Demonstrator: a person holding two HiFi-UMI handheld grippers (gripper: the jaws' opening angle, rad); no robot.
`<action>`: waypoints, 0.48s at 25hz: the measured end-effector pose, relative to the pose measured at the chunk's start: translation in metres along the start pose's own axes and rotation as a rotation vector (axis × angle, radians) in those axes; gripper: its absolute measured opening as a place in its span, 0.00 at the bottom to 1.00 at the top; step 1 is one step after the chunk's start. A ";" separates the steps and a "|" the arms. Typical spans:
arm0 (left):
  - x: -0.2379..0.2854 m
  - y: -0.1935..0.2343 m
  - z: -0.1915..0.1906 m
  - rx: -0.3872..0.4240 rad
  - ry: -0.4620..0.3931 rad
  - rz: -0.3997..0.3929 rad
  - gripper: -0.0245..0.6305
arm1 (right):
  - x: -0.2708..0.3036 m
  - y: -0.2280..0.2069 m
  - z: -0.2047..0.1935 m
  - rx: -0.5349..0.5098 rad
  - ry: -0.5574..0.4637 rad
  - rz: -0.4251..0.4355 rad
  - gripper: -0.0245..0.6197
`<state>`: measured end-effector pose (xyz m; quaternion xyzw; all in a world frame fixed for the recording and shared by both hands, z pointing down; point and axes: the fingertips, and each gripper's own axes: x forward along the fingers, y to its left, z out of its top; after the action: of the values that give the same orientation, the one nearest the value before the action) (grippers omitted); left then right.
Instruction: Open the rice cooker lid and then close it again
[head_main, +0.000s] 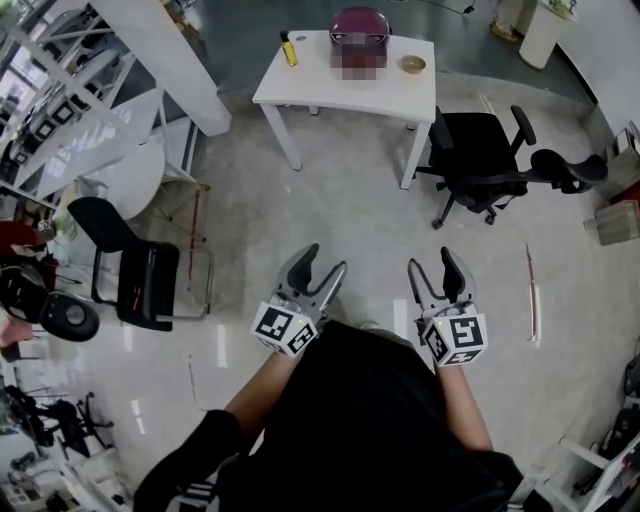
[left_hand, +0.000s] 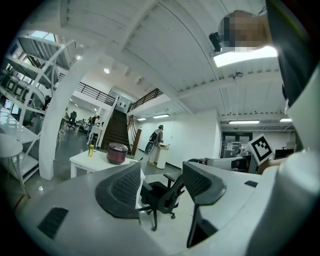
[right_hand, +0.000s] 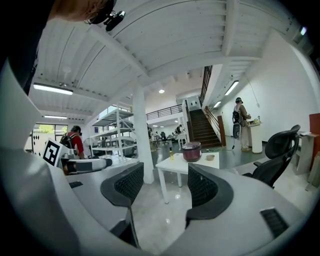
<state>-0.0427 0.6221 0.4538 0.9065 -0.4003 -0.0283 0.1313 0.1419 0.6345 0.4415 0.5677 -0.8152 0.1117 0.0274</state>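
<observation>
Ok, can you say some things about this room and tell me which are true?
1. The rice cooker sits on the white table. True.
2. The left gripper holds the rice cooker. False: its jaws are apart and empty, far from the table.
3. A yellow bottle is on the table. True.
4. The black office chair stands on the table. False: it stands on the floor beside the table.
5. The right gripper has its jaws shut. False: they are apart, with nothing between them.
</observation>
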 end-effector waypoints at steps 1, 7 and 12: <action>0.000 0.000 -0.001 -0.001 0.005 -0.004 0.41 | 0.001 0.000 -0.001 0.001 0.002 0.002 0.41; 0.008 0.010 -0.007 -0.003 0.013 0.007 0.41 | 0.016 -0.005 -0.013 0.034 0.028 0.004 0.41; 0.034 0.028 -0.003 -0.011 0.018 -0.021 0.41 | 0.048 -0.012 -0.009 0.035 0.037 -0.003 0.41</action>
<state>-0.0391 0.5797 0.4660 0.9101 -0.3896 -0.0235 0.1395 0.1359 0.5886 0.4598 0.5672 -0.8115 0.1365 0.0328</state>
